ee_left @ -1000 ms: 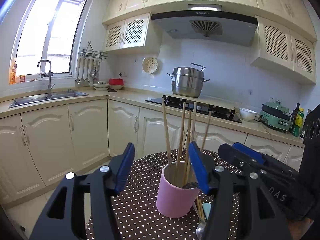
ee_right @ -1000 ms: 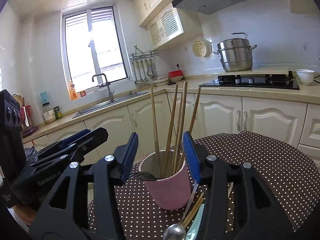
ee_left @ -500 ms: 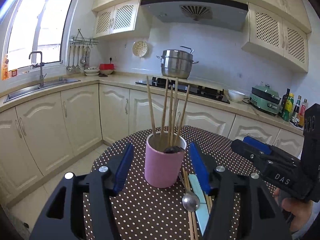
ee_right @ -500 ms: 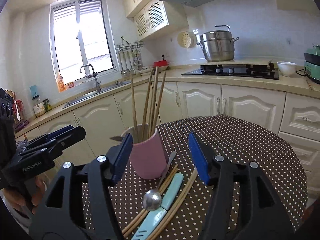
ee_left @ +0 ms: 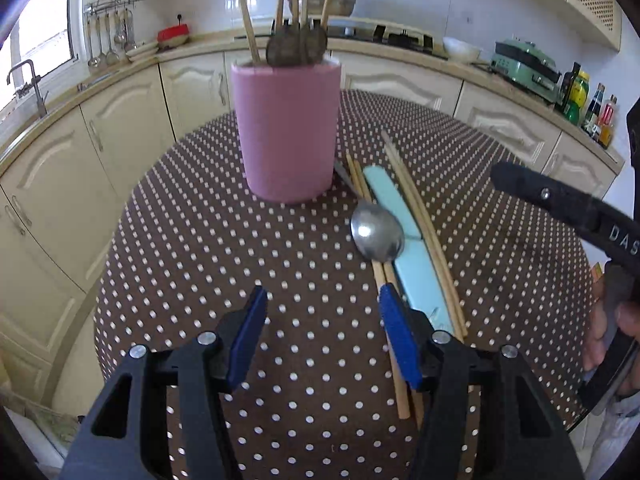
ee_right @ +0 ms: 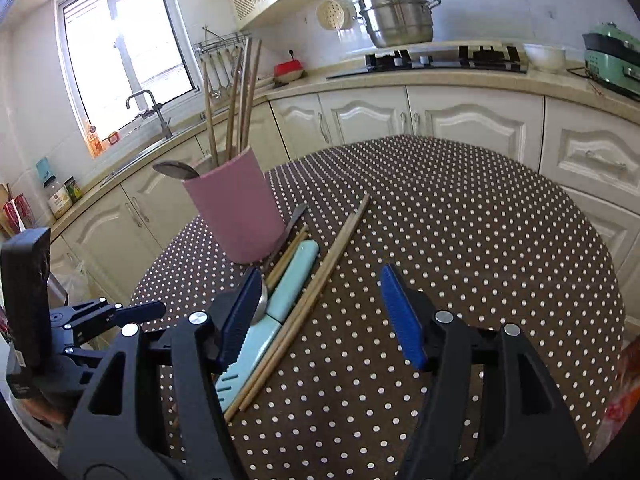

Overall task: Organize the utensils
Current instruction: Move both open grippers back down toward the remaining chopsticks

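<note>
A pink cup [ee_left: 288, 128] stands on the round polka-dot table [ee_left: 224, 264] and holds several wooden chopsticks [ee_left: 246, 12] and dark spoon bowls. It also shows in the right wrist view [ee_right: 236, 212]. Right of it lie a metal spoon [ee_left: 376, 232], a light blue knife [ee_left: 412, 248] and loose chopsticks [ee_left: 420, 216]. My left gripper [ee_left: 322, 334] is open and empty, low over the table in front of the cup. My right gripper [ee_right: 320, 316] is open and empty above the knife [ee_right: 280, 300] and chopsticks [ee_right: 316, 292].
Cream kitchen cabinets and a counter ring the table. A steel pot [ee_right: 400, 20] sits on the stove, a sink [ee_right: 148, 120] is under the window, and a green appliance [ee_left: 524, 68] and bottles [ee_left: 588, 108] stand at the right.
Both grippers have pulled back and away from the cup, which they flanked one second ago. Both views now tilt down onto the table and the loose utensils.
</note>
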{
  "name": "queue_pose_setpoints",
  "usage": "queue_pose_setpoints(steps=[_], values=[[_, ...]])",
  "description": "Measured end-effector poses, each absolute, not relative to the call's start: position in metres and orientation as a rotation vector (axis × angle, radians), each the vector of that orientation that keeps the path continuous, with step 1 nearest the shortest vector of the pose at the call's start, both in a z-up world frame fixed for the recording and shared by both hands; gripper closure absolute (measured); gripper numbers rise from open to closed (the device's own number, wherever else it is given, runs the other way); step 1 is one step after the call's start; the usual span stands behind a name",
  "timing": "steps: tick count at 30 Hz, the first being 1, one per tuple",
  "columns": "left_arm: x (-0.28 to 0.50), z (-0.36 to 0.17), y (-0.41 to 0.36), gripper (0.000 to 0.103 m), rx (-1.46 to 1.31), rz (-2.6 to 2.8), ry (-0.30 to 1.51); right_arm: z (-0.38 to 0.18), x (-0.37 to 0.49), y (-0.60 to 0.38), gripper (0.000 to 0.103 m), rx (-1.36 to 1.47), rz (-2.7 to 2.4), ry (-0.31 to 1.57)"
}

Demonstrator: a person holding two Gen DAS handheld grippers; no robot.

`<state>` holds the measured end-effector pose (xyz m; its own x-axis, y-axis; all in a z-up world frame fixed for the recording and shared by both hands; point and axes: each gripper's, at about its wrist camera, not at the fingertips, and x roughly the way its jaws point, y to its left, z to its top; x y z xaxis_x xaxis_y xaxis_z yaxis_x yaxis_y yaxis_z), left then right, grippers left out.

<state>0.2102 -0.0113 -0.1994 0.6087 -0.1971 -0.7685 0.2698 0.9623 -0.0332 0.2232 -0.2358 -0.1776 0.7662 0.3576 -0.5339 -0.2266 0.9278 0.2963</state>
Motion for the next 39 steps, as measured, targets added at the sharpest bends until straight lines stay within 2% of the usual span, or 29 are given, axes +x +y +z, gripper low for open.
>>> queue_pose_setpoints(steps=[8, 18, 33, 39], values=[[0.208, -0.214, -0.023, 0.045, 0.142, -0.277, 0.901, -0.189, 0.225, -0.235, 0.04, 0.239, 0.323, 0.658], [0.203, -0.211, -0.02, 0.045, 0.141, -0.305, 0.892, -0.19, 0.229, -0.236, 0.039, 0.238, 0.322, 0.673], [0.217, -0.202, -0.038, 0.043, 0.199, -0.29, 0.98, -0.193, 0.236, -0.233, 0.039, 0.233, 0.321, 0.693], [0.233, -0.201, -0.047, 0.039, 0.23, -0.273, 0.986, -0.194, 0.239, -0.232, 0.039, 0.229, 0.325, 0.701]])
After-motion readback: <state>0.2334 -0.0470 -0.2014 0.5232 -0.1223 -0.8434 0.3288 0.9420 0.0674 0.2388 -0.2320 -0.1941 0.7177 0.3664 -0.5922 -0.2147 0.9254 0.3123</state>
